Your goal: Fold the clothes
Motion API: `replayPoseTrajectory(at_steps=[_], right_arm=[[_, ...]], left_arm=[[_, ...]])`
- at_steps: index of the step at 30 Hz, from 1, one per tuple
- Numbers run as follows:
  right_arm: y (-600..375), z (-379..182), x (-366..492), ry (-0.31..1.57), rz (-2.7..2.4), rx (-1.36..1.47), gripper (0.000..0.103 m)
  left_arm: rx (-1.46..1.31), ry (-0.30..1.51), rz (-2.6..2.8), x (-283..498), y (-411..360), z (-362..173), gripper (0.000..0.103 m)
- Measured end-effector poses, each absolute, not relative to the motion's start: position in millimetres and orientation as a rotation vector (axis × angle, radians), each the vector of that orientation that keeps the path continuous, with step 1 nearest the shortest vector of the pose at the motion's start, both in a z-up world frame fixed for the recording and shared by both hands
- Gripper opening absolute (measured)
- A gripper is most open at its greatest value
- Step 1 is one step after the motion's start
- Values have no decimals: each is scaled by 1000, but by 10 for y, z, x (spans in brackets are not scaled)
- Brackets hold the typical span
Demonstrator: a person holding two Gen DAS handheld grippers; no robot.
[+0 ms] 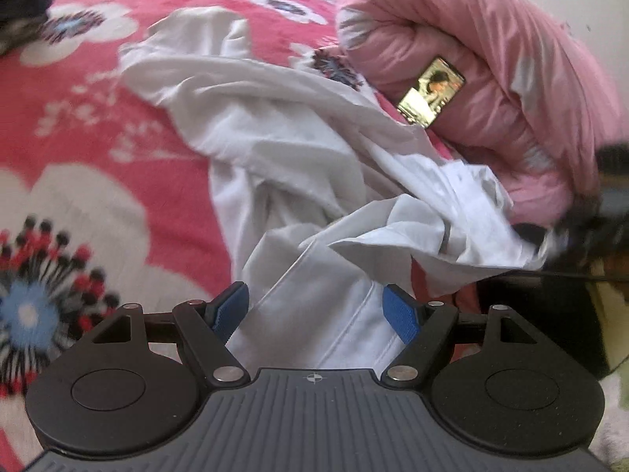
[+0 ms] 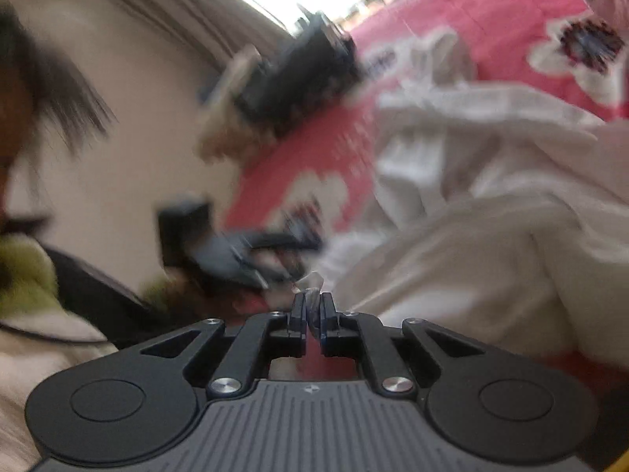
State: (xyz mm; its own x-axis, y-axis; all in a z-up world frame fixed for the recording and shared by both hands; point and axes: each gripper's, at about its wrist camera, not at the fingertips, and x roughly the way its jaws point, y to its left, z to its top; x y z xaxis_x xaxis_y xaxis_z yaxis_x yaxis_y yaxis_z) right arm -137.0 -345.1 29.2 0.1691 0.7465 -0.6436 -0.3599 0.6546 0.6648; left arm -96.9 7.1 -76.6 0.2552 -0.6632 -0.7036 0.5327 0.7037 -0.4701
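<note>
**Right claw pinches the white shirt, left claw gapes**

My left claw (image 1: 316, 310) stands wide, blue pads either side of a fold of the white shirt (image 1: 283, 149) without pressing it. The shirt sprawls rumpled over the pink floral bedspread (image 1: 98, 118), centre frame, a pink quilt (image 1: 491, 59) bundled upper right. My right claw (image 2: 313, 306) is clamped narrow on a scrap of the shirt's edge, low centre; that view is blurred.

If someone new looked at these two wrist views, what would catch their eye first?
The crumpled white garment sprawled across the bright pink floral bedspread, with a rolled pink quilt at upper right. The left gripper stands open over a fold, while the right gripper is pinched shut on a bit of white cloth.
</note>
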Motion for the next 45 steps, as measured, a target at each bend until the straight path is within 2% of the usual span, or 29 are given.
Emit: replayPoseTrajectory(at_steps=[1, 4, 5, 9, 13, 17, 25, 27, 29, 31, 39, 45], right_arm=[[-3426, 262, -1412, 1201, 792, 349, 13], [-3394, 316, -1479, 1236, 723, 212, 35], [-3386, 362, -1497, 1230, 702, 166, 37], [-3489, 764, -1496, 1048, 660, 133, 41], [-3333, 871, -1283, 932, 661, 150, 49], [-2853, 536, -1025, 1003, 729, 94, 52], [-2219, -171, -790, 1307, 748, -108, 53], [-2205, -259, -797, 1351, 711, -148, 49], [-2263, -261, -816, 1356, 671, -157, 23], [-2354, -183, -840, 1313, 615, -166, 7], [-2851, 408, -734, 1025, 364, -14, 4], [-2905, 712, -701, 867, 383, 28, 4]], left_arm=[[-161, 1032, -808, -984, 93, -757, 75], [-172, 1023, -804, -1026, 86, -697, 75], [-169, 1015, -808, -1041, 71, -676, 75], [-156, 981, -824, -1088, 2, -602, 75], [-117, 954, -841, -1117, -81, -578, 75], [-92, 945, -874, -1169, -100, -576, 75], [-101, 990, -935, -1240, -78, -726, 75], [-101, 1000, -958, -1254, -94, -754, 75], [-92, 1015, -986, -1276, -127, -786, 75], [-74, 1029, -1015, -1314, -165, -820, 75], [9, 1054, -1038, -1432, -211, -861, 76], [10, 969, -955, -1371, -17, -609, 76]])
